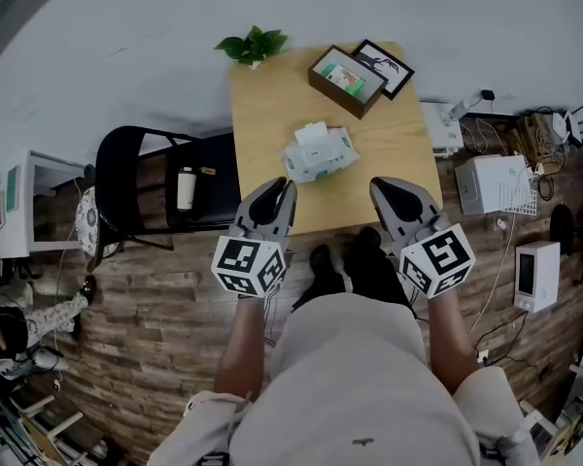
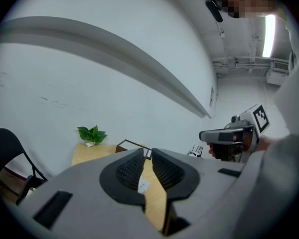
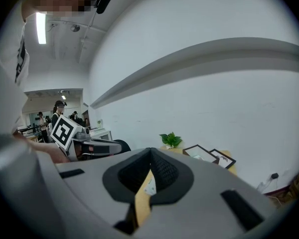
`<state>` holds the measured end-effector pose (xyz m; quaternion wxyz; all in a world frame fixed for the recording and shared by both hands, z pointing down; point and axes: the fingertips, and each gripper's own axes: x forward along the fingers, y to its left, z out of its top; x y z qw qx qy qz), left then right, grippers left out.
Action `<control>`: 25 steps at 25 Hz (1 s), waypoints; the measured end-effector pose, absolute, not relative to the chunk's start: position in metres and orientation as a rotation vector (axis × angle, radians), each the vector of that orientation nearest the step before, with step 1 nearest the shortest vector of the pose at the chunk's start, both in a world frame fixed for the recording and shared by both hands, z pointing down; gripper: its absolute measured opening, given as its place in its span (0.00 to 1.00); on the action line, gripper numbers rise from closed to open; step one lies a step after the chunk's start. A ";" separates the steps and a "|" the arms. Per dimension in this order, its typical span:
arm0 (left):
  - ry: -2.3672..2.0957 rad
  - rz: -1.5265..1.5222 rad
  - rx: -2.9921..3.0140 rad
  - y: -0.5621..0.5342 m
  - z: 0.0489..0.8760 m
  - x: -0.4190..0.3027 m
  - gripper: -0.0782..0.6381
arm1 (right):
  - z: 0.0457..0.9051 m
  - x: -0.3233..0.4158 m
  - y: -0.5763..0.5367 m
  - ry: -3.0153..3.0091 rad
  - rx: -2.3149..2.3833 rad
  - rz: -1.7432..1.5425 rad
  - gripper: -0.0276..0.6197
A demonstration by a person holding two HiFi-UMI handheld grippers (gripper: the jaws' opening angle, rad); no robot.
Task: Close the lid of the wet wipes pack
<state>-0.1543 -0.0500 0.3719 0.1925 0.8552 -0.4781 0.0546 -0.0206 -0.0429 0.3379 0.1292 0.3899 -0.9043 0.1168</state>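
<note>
Okay, you're standing at the near edge of the wooden table point(image 1: 272, 95), holding both grippers side by side over that edge and pointing them slightly downward across the top. Your left gripper point(image 1: 290, 185) is showing only a narrow crack between its fingers point(image 2: 129, 171), and nothing is sitting between them. Your right gripper point(image 1: 376, 183) is keeping its fingertips pressed together, empty as well. The 2 grippers are hanging well apart from each other, each with its marker cube toward you.

The wet wipes pack point(image 1: 319, 153) is lying near the middle of the table, just beyond the 2 gripper tips and between their lines, untouched by either. A white flap point(image 1: 313, 132) is standing up at the pack's far end, so the lid is looking open.

At the far left corner a small green plant point(image 1: 253, 45) is sitting. Toward the far right corner a brown box point(image 1: 345, 79) is resting, with a black-framed picture point(image 1: 384, 66) just beside it. Off the table's left edge, a black chair point(image 1: 136, 187) is carrying a pale bottle point(image 1: 186, 187).
</note>
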 end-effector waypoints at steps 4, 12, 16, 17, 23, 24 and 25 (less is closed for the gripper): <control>-1.325 0.162 2.382 -0.064 0.383 -0.153 0.19 | 0.344 -0.025 -0.053 -2.619 1.106 0.356 0.04; -1.295 0.206 2.365 -0.096 0.410 -0.150 0.20 | 0.361 -0.025 -0.082 -2.605 1.074 0.394 0.04; -1.293 0.249 2.346 -0.113 0.427 -0.148 0.22 | 0.371 -0.021 -0.097 -2.602 1.058 0.420 0.04; -1.294 0.257 2.341 -0.117 0.431 -0.148 0.22 | 0.374 -0.020 -0.101 -2.602 1.052 0.428 0.04; -1.290 0.306 2.317 -0.138 0.450 -0.145 0.25 | 0.389 -0.019 -0.122 -2.604 1.008 0.464 0.04; -1.286 0.319 2.315 -0.141 0.454 -0.145 0.26 | 0.391 -0.020 -0.126 -2.604 1.001 0.468 0.04; -1.283 0.328 2.314 -0.145 0.457 -0.145 0.26 | 0.393 -0.020 -0.130 -2.603 0.993 0.472 0.04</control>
